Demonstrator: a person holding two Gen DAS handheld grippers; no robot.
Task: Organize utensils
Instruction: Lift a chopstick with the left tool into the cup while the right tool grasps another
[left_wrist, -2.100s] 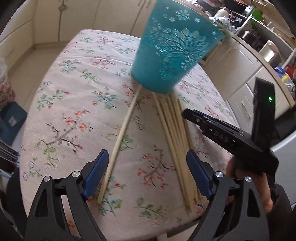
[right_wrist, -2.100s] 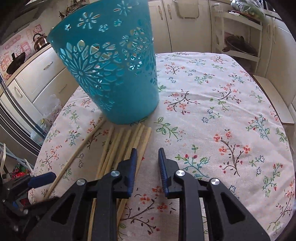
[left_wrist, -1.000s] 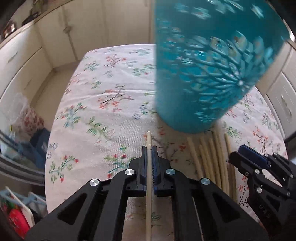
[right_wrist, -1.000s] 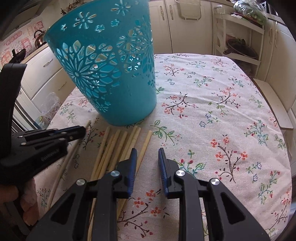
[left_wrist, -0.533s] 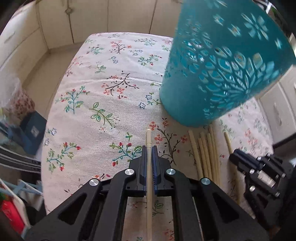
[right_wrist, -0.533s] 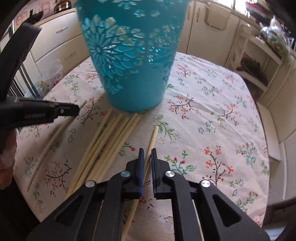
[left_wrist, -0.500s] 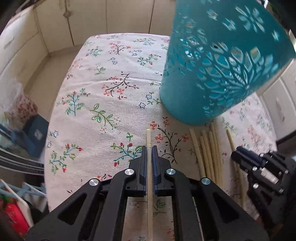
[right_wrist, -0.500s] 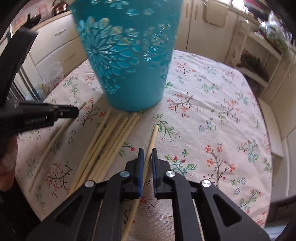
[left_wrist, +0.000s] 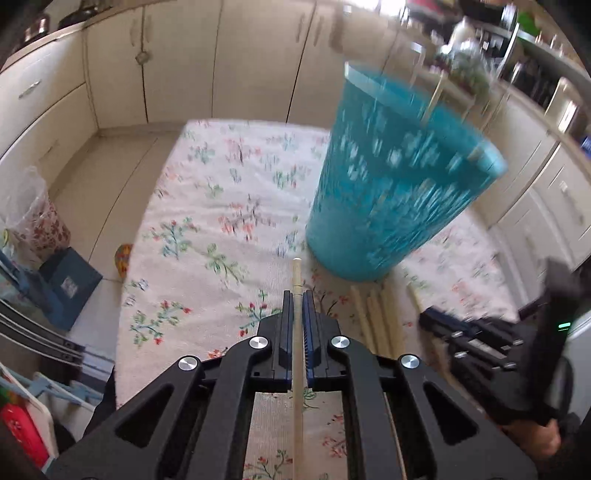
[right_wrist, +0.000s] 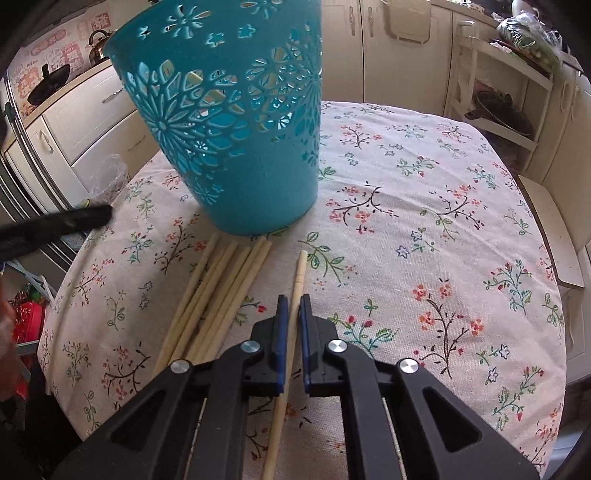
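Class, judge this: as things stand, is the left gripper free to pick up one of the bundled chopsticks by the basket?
Probably not: the left gripper is shut on a chopstick, so the bundled chopsticks must wait until it lets go.

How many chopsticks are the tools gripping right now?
2. One chopstick is clamped in the left tool, pointing past the blue basket. The other chopstick is in the right tool, beside the loose bundle on the table. None looks hidden.

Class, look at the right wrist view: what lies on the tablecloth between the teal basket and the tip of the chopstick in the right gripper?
Only bare floral tablecloth separates the teal basket from that chopstick. The loose chopsticks lie off to the left.
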